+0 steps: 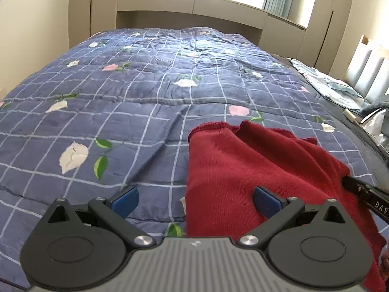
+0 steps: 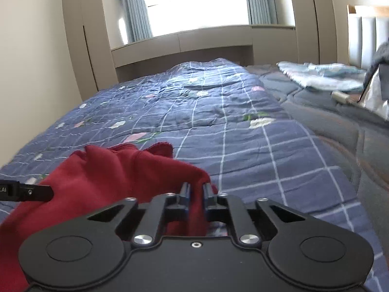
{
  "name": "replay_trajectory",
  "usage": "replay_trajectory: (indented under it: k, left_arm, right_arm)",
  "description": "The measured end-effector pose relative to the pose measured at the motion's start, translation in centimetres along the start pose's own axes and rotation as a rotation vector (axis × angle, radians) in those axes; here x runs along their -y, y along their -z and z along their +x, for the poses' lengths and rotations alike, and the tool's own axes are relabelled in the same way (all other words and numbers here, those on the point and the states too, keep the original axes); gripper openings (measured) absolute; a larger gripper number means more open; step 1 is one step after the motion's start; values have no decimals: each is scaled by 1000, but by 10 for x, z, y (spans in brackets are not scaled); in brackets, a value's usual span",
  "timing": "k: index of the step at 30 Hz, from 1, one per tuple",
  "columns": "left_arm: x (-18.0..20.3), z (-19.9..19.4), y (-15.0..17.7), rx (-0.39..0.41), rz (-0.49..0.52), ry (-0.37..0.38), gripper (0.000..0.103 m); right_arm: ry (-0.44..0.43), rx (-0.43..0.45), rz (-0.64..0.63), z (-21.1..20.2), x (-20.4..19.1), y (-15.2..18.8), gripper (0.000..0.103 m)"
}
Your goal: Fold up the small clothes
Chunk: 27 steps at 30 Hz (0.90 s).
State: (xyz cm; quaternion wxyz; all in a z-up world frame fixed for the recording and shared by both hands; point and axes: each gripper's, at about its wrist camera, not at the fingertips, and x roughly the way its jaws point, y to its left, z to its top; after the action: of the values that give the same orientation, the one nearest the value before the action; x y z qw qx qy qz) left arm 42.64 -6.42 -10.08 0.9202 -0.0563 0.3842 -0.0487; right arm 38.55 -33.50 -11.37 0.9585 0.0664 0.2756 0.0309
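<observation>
Only the right wrist view shows the right gripper (image 2: 196, 191) pinched nearly shut on a fold of red garment (image 2: 102, 170), near on the quilt (image 2: 243, 146); left gripper (image 1: 195, 200) gapes wide over its near-left edge, holding nothing.

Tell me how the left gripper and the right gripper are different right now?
The left gripper is wide open and holds nothing; the right gripper is shut on the red cloth. The left gripper's body is grey, while the right gripper's is black. The left gripper hovers at the cloth's edge; the right gripper pinches a bunched fold. Both have blue pads and point across the blue checked quilt.
</observation>
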Motion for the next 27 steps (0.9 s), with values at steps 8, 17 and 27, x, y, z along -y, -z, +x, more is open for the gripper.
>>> replay_trajectory:
  k: [8, 17, 27]
  left_arm:
    - [-5, 19, 14, 13, -42, 4, 103]
    - [-10, -7, 19, 52, -65, 9, 102]
    - [-17, -42, 58, 109, -60, 49, 102]
  right_arm:
    - [25, -18, 28, 17, 7, 9, 6]
    - [46, 39, 11, -19, 1, 11, 68]
    - [105, 31, -72, -71, -28, 52, 86]
